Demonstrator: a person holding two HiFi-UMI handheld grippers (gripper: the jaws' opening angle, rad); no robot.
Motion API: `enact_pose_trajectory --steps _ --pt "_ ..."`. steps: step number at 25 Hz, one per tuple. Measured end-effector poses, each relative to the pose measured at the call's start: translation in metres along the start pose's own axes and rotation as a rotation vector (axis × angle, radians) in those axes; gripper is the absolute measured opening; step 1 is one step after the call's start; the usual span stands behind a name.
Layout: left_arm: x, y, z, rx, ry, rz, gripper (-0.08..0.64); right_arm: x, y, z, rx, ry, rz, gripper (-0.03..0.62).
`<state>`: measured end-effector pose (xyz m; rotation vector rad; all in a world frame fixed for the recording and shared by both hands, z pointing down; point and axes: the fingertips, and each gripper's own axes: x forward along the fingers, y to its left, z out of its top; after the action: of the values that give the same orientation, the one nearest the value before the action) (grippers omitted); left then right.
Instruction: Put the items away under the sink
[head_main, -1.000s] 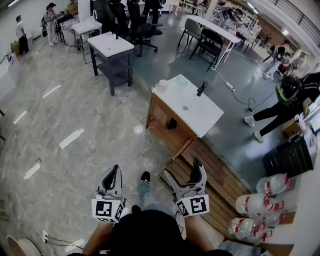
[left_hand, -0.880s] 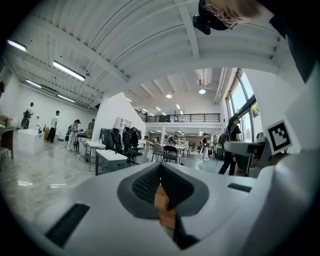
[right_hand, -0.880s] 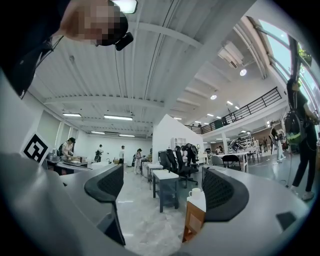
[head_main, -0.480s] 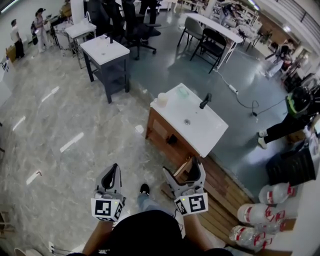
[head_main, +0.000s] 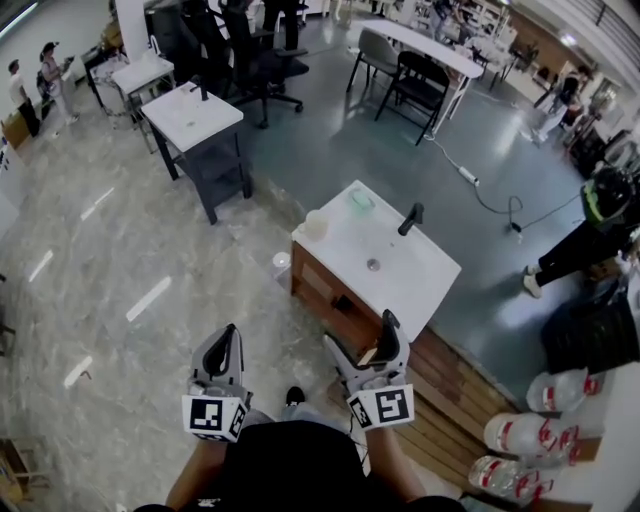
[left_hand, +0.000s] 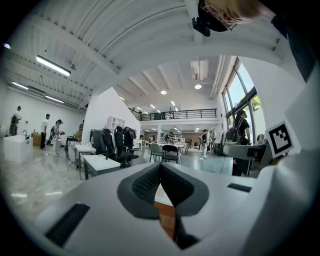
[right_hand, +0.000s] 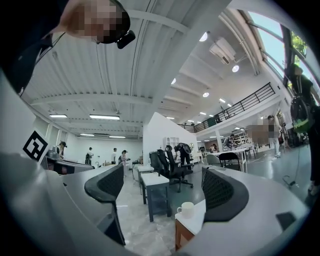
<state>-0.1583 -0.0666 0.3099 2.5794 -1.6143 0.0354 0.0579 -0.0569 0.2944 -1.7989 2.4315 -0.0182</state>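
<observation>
- My left gripper (left_hand: 160, 172) has its jaws pressed together at the tips, with nothing between them. In the head view the left gripper (head_main: 231, 337) sits low in the frame, above the pale marble-look floor (head_main: 120, 260).
- My right gripper (right_hand: 162, 189) has its jaws spread wide and carries nothing. In the head view the right gripper (head_main: 362, 335) points toward the near edge of the sink unit (head_main: 405, 280).
- The sink unit is a wooden cabinet with a white top, standing just ahead of the right gripper but not touching it.
- A white mug (right_hand: 185, 209) shows through the right gripper's gap. It stands upright on the corner of the white top, the mug (head_main: 316, 224) being well apart from both grippers.
- A small green item (head_main: 360, 200) lies on the top's far edge, near the black faucet (head_main: 410, 218); I cannot tell what it is.
- A wooden platform (head_main: 455, 385) runs alongside the unit on my right, with large water bottles (head_main: 540, 432) lying beyond it.
- Farther off stand a white-topped table (head_main: 192, 115) and dark office chairs (head_main: 255, 55).
</observation>
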Motion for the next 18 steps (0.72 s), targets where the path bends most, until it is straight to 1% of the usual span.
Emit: enact_pose_trajectory --steps 4,9,13,18 --pt "0.025 0.005 0.001 0.003 0.022 -0.028 0.008 0.013 -0.011 -0.005 0.005 0.003 -0.032 0.476" --pt "0.061 0.014 0.000 0.005 0.032 -0.106 0.008 0.034 -0.018 -0.009 -0.005 -0.001 -0.097 0.476" --pt "0.093 0.027 -0.003 0.008 0.040 -0.201 0.007 0.054 -0.018 -0.016 -0.017 -0.002 -0.179 0.476" --pt "0.135 0.054 0.000 0.033 0.051 -0.346 0.008 0.087 -0.010 -0.022 -0.019 -0.017 -0.311 0.476"
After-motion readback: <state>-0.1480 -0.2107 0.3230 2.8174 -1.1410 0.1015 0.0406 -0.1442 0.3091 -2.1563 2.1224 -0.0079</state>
